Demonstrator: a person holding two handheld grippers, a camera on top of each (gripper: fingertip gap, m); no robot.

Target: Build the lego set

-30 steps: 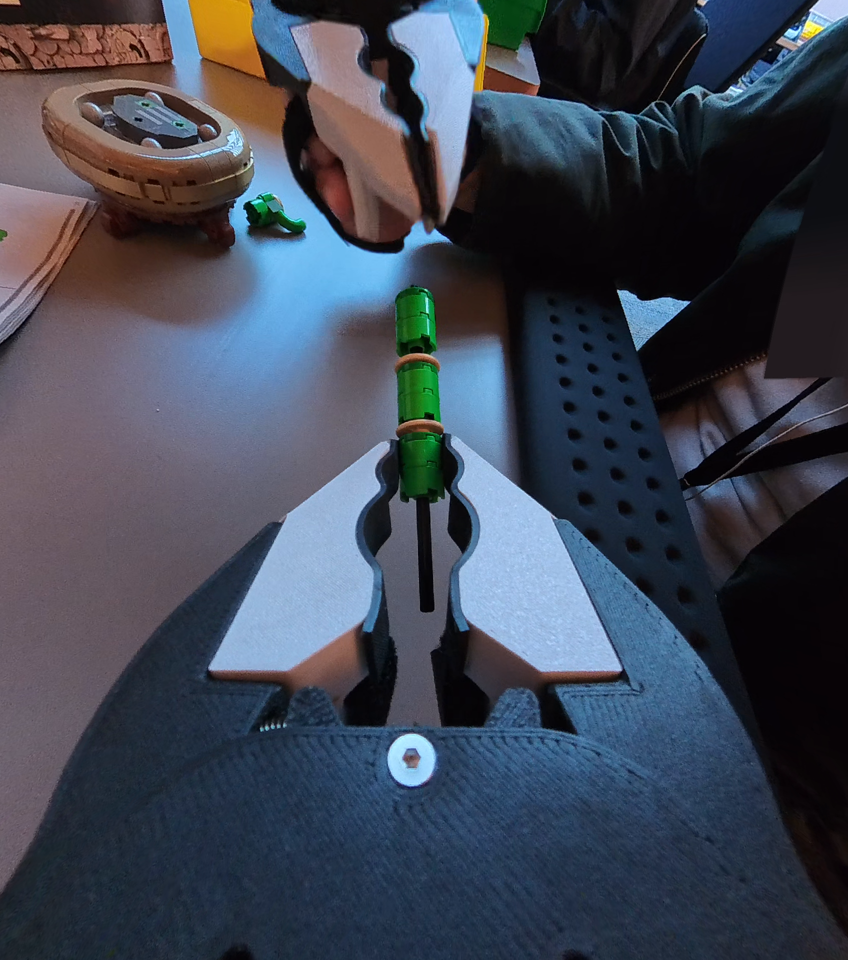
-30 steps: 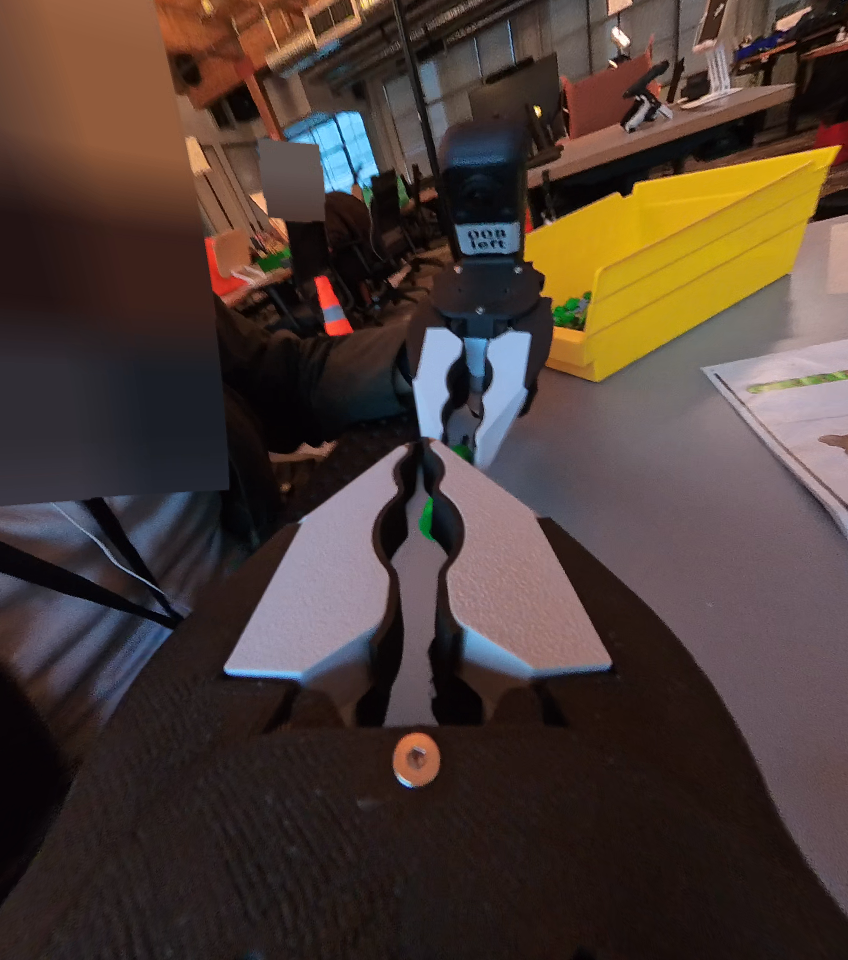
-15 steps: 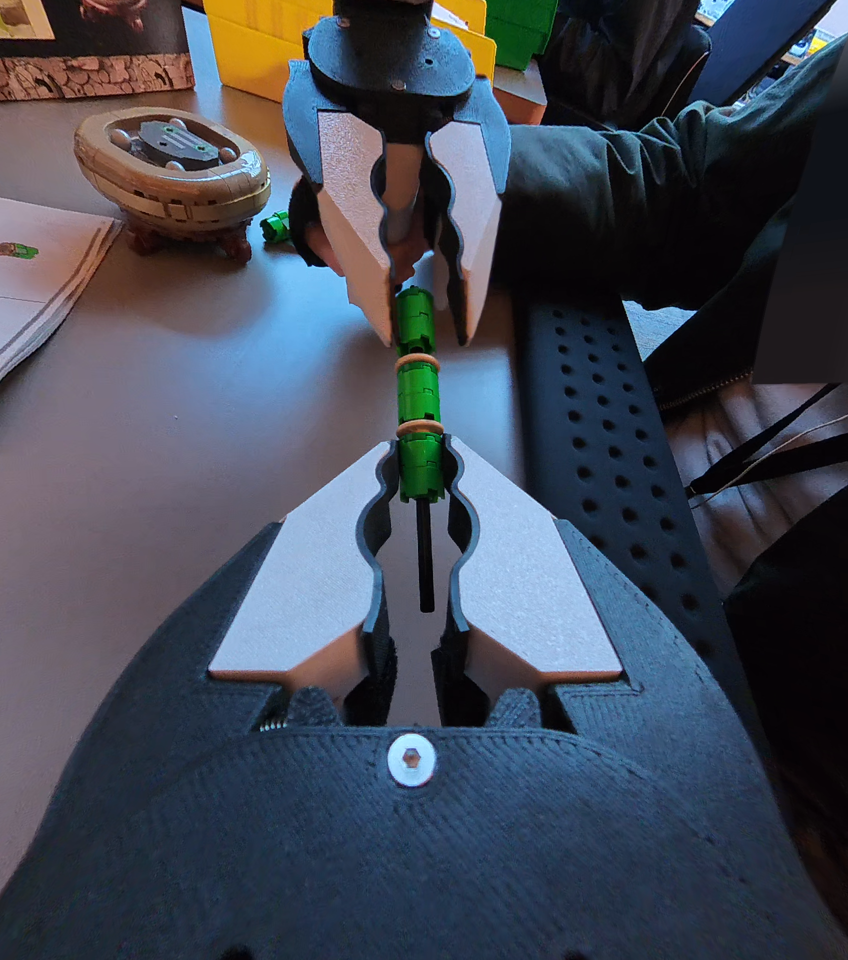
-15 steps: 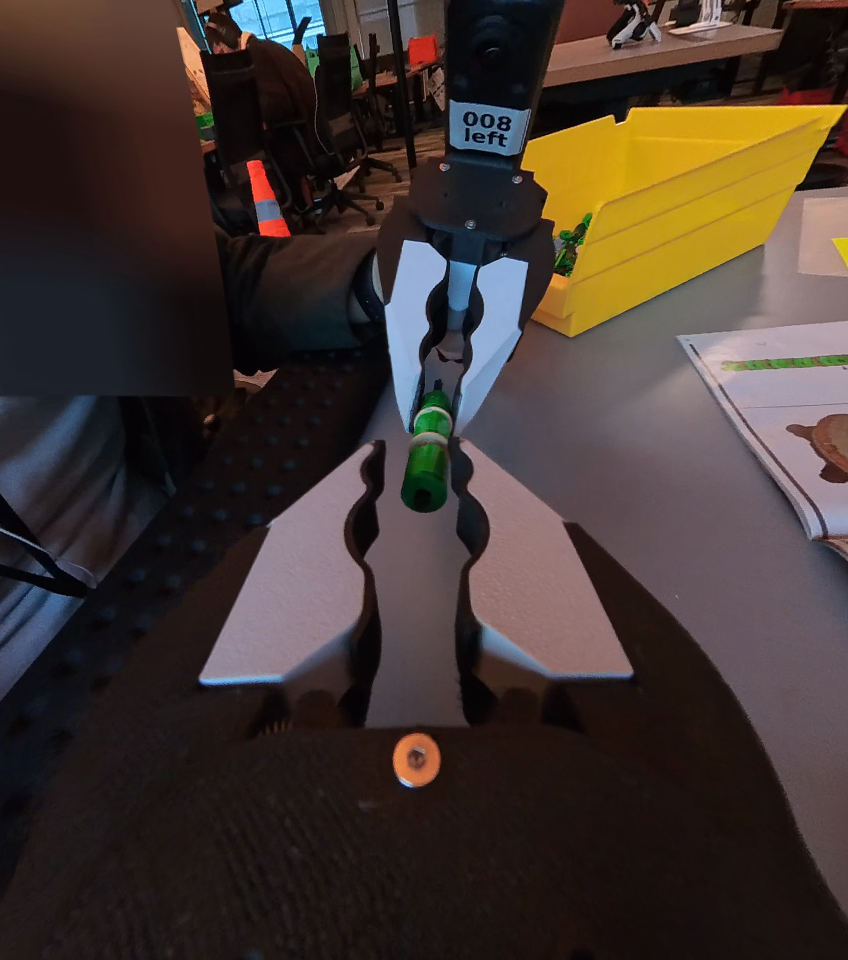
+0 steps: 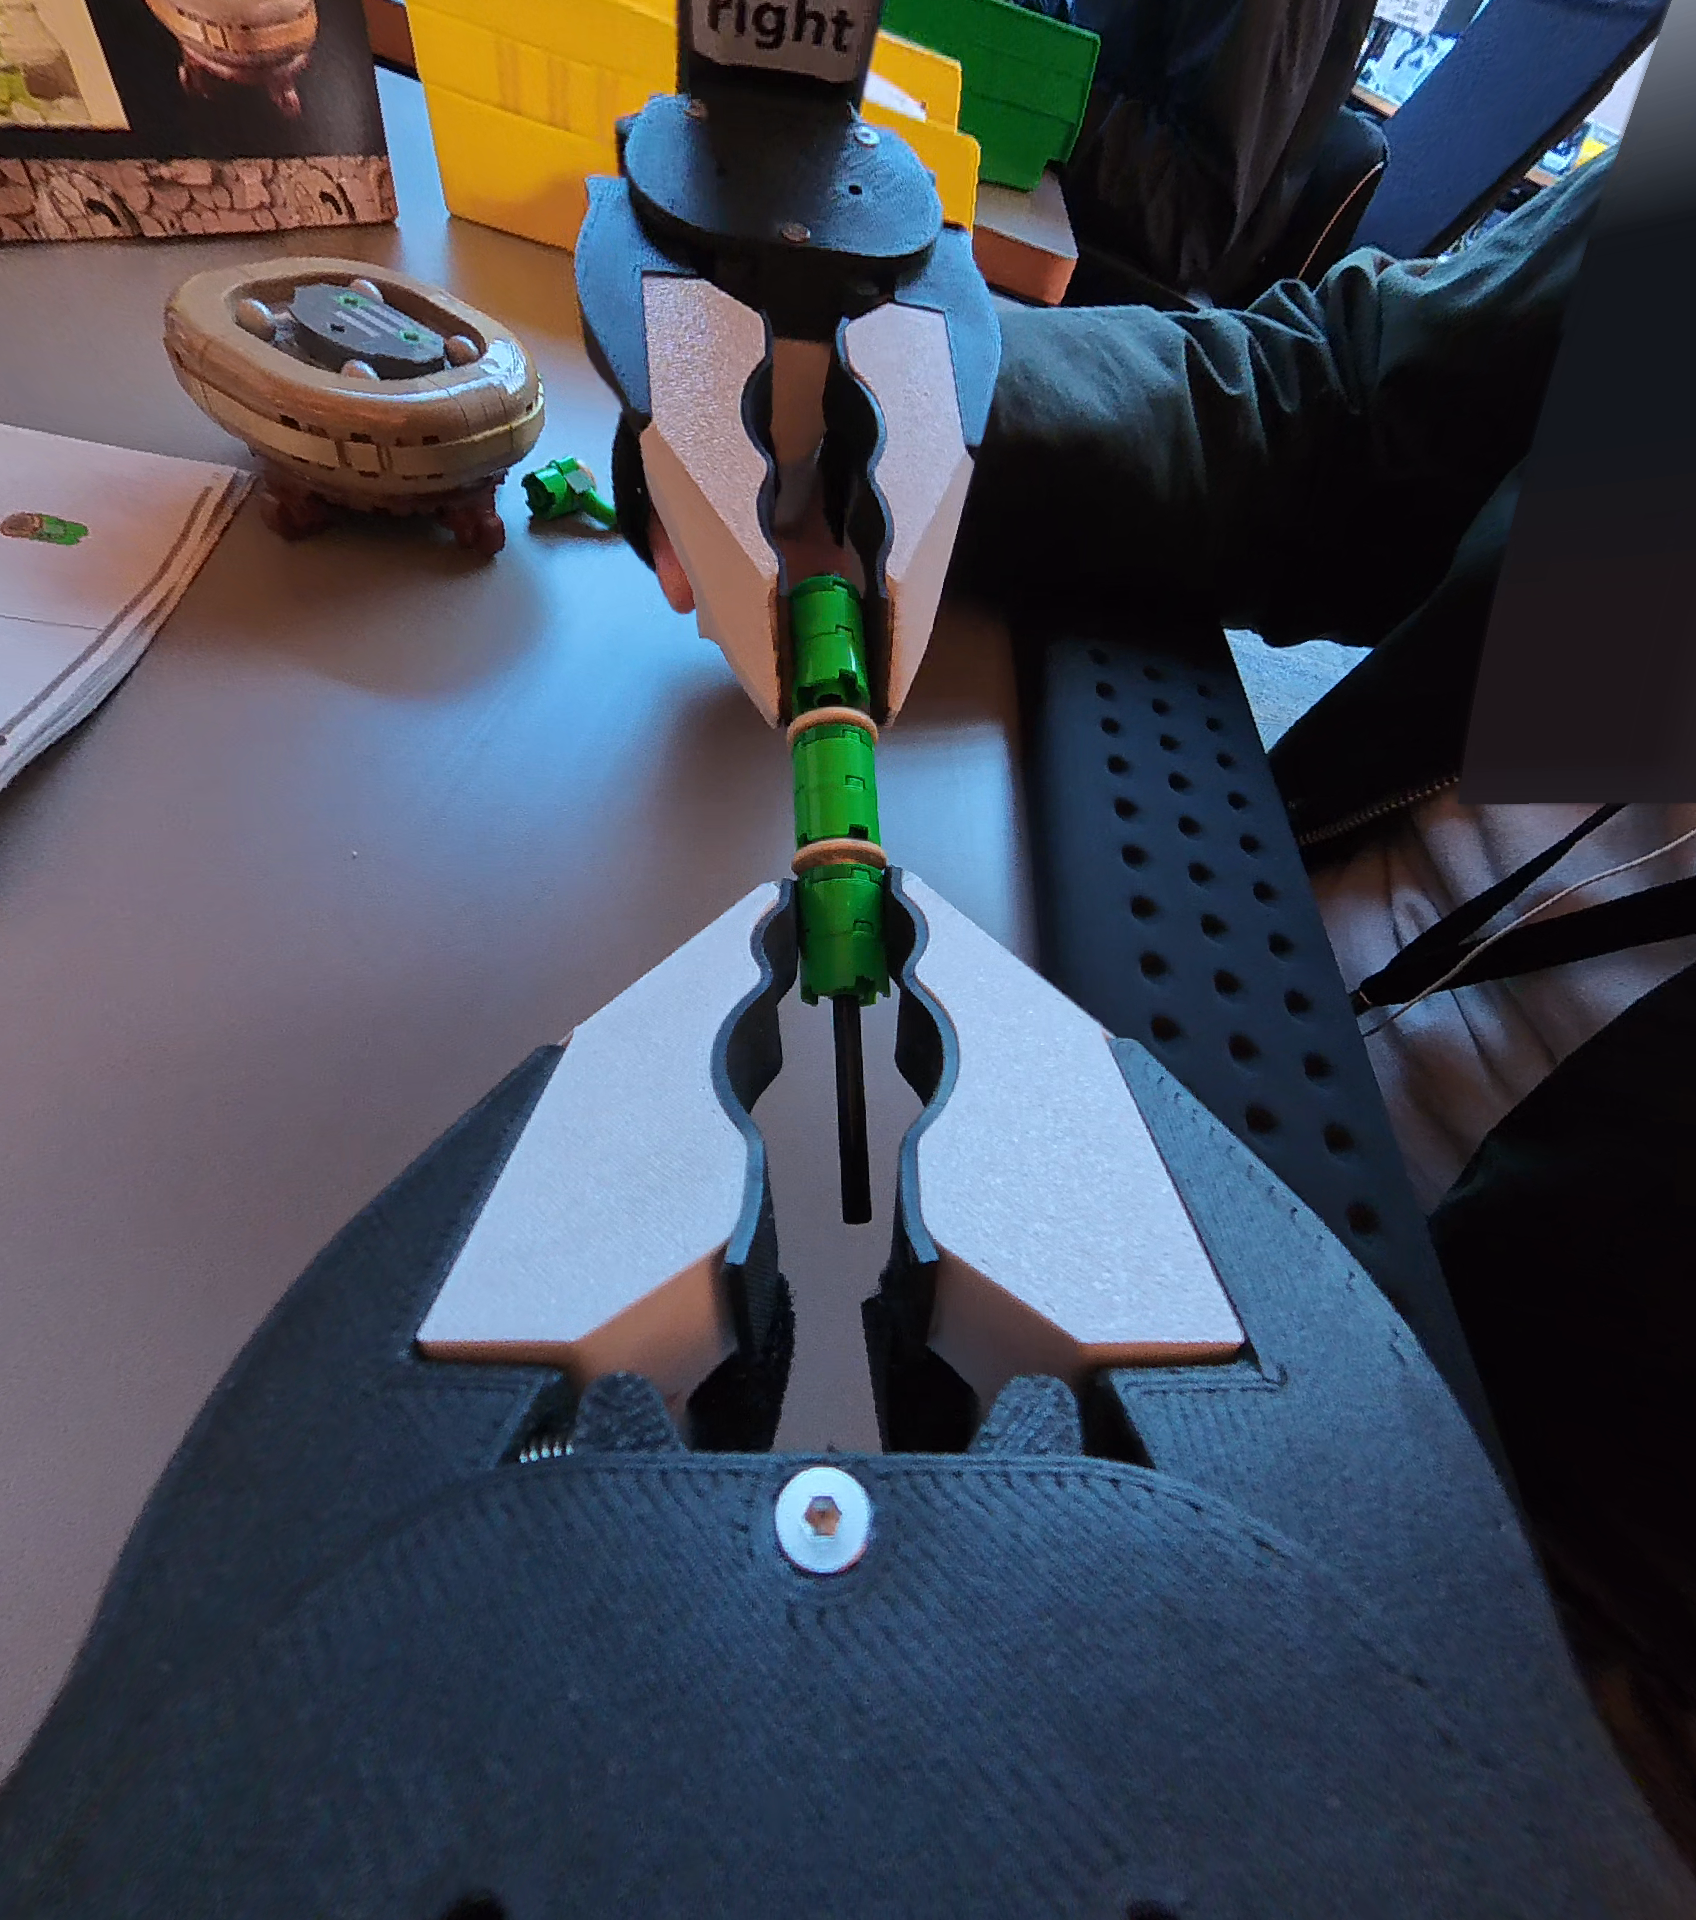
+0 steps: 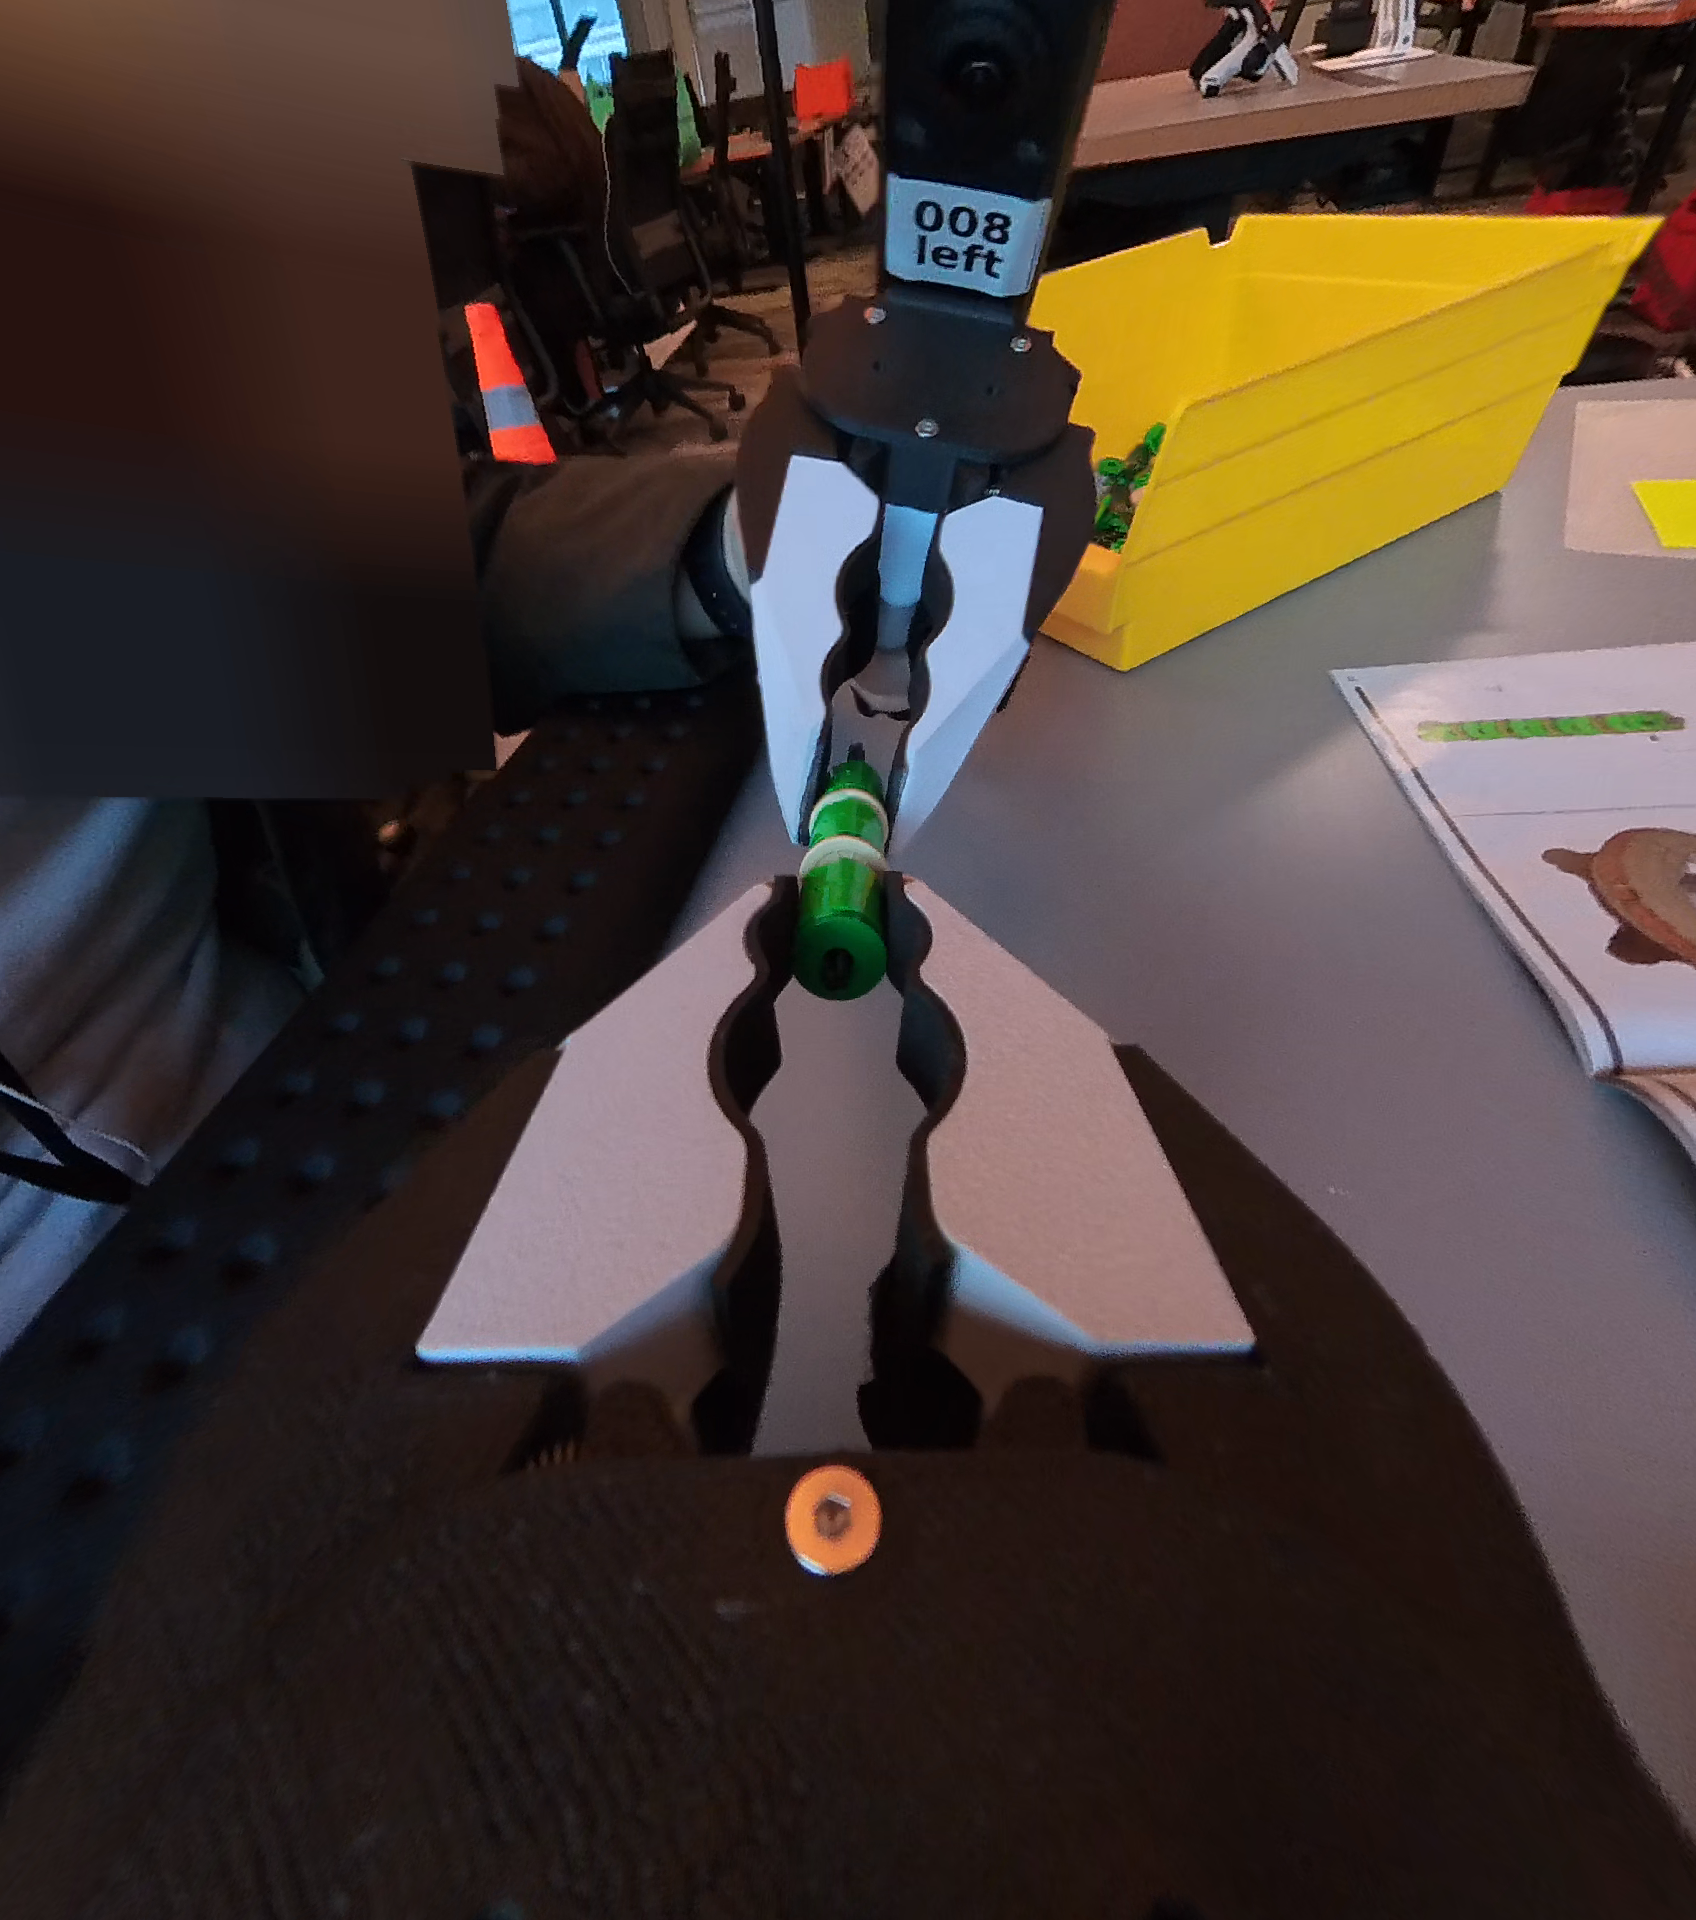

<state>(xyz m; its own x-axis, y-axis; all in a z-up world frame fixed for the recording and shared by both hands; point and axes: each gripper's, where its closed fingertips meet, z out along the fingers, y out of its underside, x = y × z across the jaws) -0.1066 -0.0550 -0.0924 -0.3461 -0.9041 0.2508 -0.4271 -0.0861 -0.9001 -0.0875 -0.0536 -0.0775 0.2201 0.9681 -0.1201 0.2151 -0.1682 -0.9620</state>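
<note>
Left wrist view shows the green stem (image 5: 833,800), three green cylinder sections parted by two tan rings on a black axle (image 5: 852,1112), held out level above the grey table (image 5: 324,935). The left gripper (image 5: 839,940) is closed on the nearest section, with the bare axle running back between its fingers. A second ago the right gripper (image 5: 828,665) was off to one side and clear of the piece; half a second ago its tips were just reaching the far end. Now its fingers are pressed against the farthest green section, so both tools hold the same stem, one at each end. From the right wrist view the right gripper (image 6: 839,935) looks snug on that end section, whose open bore faces the camera.

I'd judge this a handover or a squeeze to seat the sections along the axle; which one I can't tell.

Further out, the tan oval pot (image 5: 356,384) sits on its brown feet, a small green piece (image 5: 563,494) beside it, the open instruction booklet (image 5: 13,623) to its left, and a yellow bin (image 6: 1343,416) behind.
</note>
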